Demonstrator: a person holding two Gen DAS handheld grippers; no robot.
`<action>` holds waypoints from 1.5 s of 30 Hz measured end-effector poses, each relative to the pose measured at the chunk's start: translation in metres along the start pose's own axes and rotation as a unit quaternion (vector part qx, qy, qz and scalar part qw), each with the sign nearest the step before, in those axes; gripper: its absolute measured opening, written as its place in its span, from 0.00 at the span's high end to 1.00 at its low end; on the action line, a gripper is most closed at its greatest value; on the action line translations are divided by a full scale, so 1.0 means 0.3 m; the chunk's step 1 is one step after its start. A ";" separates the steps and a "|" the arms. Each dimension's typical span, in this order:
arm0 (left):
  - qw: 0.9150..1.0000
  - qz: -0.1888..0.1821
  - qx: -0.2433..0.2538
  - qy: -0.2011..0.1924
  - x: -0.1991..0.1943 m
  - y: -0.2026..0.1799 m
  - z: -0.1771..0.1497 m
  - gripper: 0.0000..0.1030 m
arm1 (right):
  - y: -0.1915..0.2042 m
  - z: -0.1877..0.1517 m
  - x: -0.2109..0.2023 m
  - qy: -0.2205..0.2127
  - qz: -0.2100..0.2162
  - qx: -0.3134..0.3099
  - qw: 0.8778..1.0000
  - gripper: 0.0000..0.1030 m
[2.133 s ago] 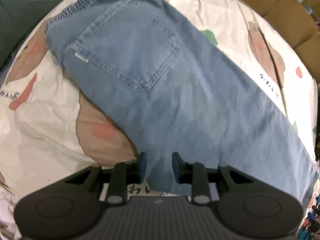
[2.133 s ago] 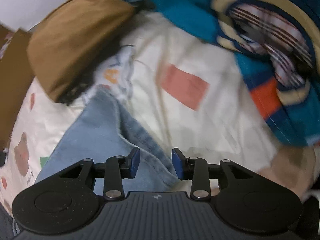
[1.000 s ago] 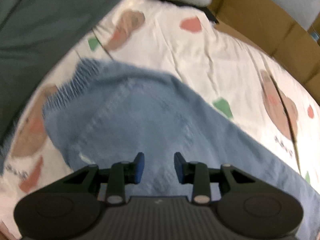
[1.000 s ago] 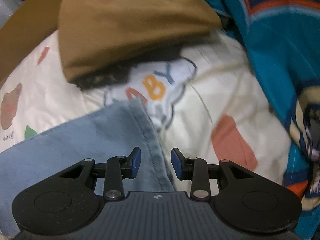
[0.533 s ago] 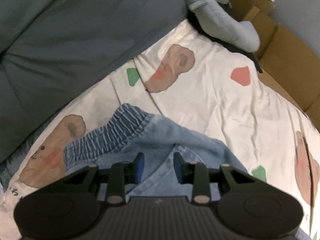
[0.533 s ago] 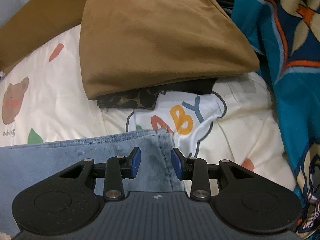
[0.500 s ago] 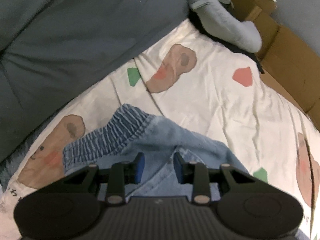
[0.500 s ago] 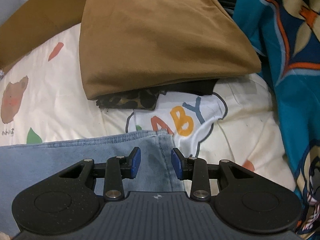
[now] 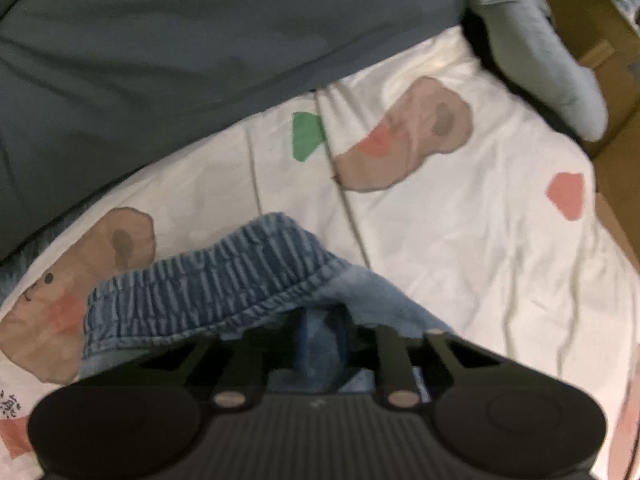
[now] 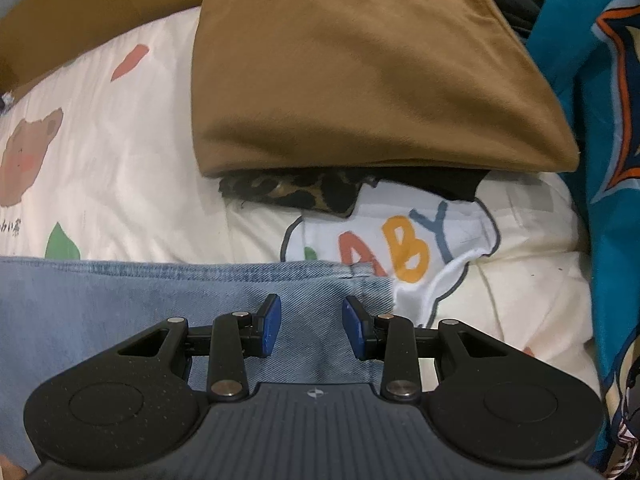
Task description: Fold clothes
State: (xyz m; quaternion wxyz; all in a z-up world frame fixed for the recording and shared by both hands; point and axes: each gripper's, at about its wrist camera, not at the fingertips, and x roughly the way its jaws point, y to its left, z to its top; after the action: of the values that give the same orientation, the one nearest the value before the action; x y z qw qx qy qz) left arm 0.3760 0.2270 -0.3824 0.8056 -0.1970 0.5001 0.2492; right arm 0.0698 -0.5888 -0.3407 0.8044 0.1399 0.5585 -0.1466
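Left gripper (image 9: 320, 340) closing on jeans (image 9: 208, 292) just behind waistband, seemingly pinching denim. Right gripper (image 10: 310, 326) agape over jeans hem.

Left wrist view: dim, motion-blurred throughout, soft focus. Right wrist view: brighter, even light, sharp. Both fisheye-bowed, with dark vignetted corners. No glare.

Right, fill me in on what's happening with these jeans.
A person with a gripper in each hand is folding light blue jeans on a bear-print sheet. The left gripper is closing on denim just under the elastic waistband. The right gripper hovers open over the leg hem, not yet gripping. A folded brown garment lies beyond.
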 end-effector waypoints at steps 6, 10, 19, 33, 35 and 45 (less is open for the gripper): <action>0.999 0.033 0.015 0.000 0.035 -0.027 0.011 0.95 | 0.038 0.006 0.009 0.002 0.010 -0.021 1.000 0.61; 0.999 0.046 0.019 0.012 0.061 -0.037 0.041 0.97 | 0.069 0.018 0.014 0.001 0.021 -0.038 0.999 0.61; 0.995 0.087 0.029 0.031 0.114 -0.090 0.098 0.97 | 0.161 0.027 0.023 0.002 0.052 -0.076 0.996 0.60; 0.993 0.082 0.066 0.049 0.124 -0.109 0.115 0.97 | 0.193 0.021 0.030 0.002 0.072 -0.100 0.992 0.61; 0.992 0.081 0.082 0.056 0.101 -0.117 0.115 0.97 | 0.196 0.023 0.026 0.000 0.080 -0.101 0.992 0.61; 0.983 0.072 0.155 0.063 -0.015 -0.178 0.064 0.88 | 0.305 0.054 0.025 0.002 0.133 -0.120 0.984 0.60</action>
State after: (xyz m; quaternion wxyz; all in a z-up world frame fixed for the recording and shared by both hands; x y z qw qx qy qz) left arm 0.4198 0.1944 -0.3666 0.7731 -0.0484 0.5956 0.2128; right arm 0.1221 -0.5117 -0.3367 0.8266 0.1157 0.5499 0.0300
